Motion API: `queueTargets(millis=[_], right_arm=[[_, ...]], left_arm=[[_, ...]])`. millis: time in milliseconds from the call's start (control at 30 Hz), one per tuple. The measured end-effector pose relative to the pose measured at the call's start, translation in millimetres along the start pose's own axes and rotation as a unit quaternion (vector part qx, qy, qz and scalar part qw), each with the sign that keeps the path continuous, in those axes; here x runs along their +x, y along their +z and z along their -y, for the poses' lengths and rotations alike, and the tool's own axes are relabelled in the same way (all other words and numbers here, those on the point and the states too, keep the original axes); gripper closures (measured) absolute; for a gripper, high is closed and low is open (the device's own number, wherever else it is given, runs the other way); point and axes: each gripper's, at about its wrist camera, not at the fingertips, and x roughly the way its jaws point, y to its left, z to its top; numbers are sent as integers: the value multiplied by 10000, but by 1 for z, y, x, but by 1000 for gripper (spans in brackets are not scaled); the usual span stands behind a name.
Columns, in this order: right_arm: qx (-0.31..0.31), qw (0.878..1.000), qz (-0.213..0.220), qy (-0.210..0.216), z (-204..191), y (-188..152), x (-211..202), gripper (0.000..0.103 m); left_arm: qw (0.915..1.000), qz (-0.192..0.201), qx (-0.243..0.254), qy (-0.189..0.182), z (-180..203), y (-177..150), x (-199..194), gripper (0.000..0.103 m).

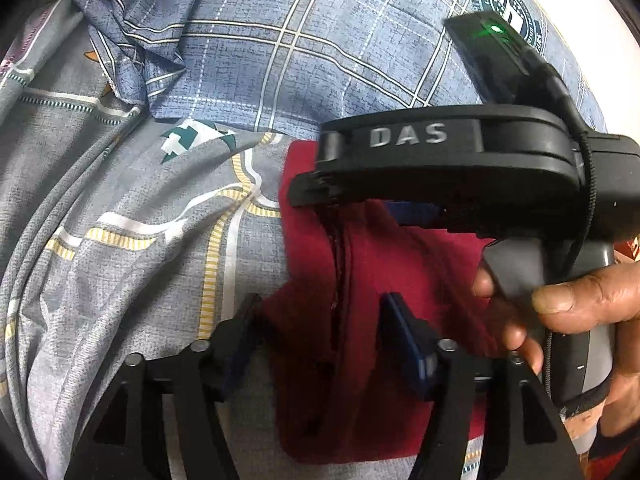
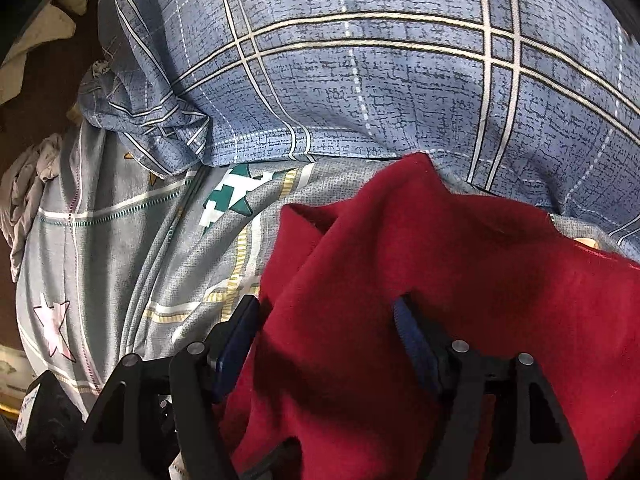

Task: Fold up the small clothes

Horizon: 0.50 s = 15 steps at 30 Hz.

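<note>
A dark red garment lies bunched on a grey patterned bedsheet. My left gripper is open, its fingers spread either side of the red cloth below it. The right gripper's black body marked DAS reaches in from the right above the garment, held by a hand. In the right wrist view the red garment fills the lower right, and my right gripper is open with the cloth lying between its fingers.
A blue plaid pillow lies behind the garment and also shows in the right wrist view. The grey bedsheet extends left. A crumpled grey cloth lies at the bed's left edge.
</note>
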Motion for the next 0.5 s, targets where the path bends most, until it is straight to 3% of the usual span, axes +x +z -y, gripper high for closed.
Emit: queueTargets(millis=[167, 200, 333, 500], right_arm=[[-372, 9986, -67, -371, -19, 0, 11, 22], [-398, 9985, -60, -364, -20, -1, 12, 20], [-270, 9995, -46, -142, -13, -2, 9, 20], [-45, 9998, -93, 167, -8, -2, -1, 20]], left_arm=[[9999, 0, -108, -89, -5, 0, -1, 47], [9999, -10, -95, -114, -5, 0, 0, 55], [9998, 132, -46, -170, -4, -1, -5, 75], [9984, 478, 162, -272, 3, -2, -22, 80]])
